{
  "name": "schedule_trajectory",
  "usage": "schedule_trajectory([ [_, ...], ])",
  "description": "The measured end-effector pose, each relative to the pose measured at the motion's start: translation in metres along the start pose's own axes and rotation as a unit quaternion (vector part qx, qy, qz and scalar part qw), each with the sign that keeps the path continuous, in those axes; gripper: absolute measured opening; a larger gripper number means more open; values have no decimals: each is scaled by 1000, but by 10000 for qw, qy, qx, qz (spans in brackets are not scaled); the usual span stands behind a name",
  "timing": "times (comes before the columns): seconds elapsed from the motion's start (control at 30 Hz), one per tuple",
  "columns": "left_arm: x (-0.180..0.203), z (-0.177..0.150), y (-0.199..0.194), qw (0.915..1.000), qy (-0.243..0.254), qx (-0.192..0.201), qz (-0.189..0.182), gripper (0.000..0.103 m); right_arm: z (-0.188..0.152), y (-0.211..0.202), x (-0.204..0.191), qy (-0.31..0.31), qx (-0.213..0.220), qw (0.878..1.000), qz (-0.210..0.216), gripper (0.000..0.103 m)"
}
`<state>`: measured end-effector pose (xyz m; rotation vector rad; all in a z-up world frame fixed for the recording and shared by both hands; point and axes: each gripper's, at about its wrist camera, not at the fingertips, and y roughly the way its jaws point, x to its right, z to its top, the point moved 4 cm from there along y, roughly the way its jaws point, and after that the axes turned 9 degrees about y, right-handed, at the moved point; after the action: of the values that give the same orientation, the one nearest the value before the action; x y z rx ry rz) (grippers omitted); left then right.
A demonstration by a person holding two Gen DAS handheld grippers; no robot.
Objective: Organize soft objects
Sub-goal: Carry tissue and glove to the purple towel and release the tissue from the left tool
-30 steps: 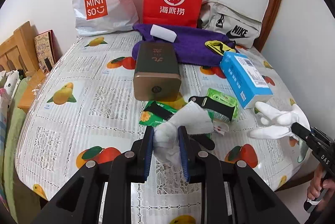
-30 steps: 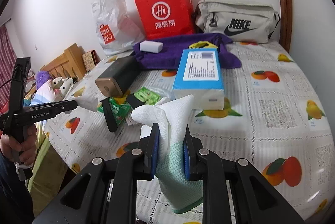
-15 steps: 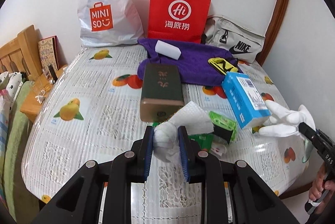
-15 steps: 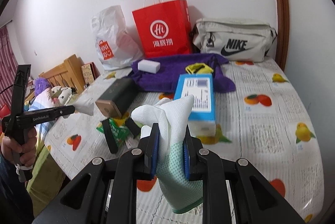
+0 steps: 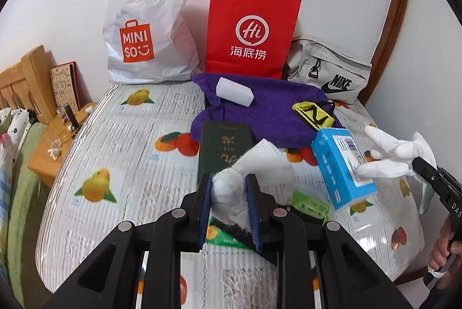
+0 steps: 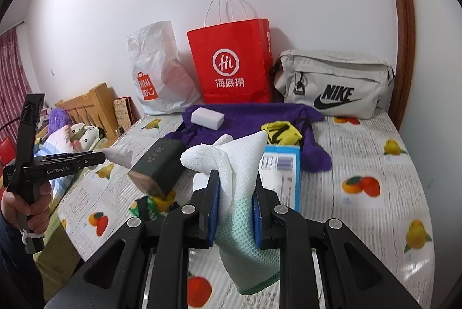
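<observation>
Fruit-print table (image 5: 121,153) against a white wall, red paper bag (image 5: 251,28) at twelve o'clock, purple cloth (image 5: 274,106) before it, my right tongs (image 6: 235,200) clamped on a white glove (image 6: 231,158) held above the table, my left tongs (image 5: 229,199) pinching a white cloth (image 5: 257,161) at six o'clock.

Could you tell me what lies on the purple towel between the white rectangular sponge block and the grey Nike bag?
A crumpled yellow-and-black cloth item lies there on the purple towel, clearest in the right wrist view.
</observation>
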<state>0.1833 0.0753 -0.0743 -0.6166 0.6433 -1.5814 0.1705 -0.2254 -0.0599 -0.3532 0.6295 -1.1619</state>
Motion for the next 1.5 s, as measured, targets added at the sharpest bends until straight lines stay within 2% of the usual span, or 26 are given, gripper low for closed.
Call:
schedule_trajectory([
  [0.47, -7, 42, 39, 9999, 48, -75, 54, 23, 43, 52, -4, -209, -32, 9998, 33, 20],
  [0.77, -7, 65, 75, 9998, 86, -151, 13, 23, 71, 92, 11, -96, -59, 9999, 27, 20],
  [1.03, -6, 81, 104, 9996, 121, -247, 31, 23, 87, 131, 14, -123, -161, 9997, 116, 20],
  [1.23, -8, 91, 127, 9993, 140, -347, 36, 23, 94, 163, 18, -138, -324, 9988, 354, 20],
  [1.5, -8, 97, 165, 9983, 128, -565, -107, 23, 95, 204, 24, -131, -601, 9977, 292, 20],
])
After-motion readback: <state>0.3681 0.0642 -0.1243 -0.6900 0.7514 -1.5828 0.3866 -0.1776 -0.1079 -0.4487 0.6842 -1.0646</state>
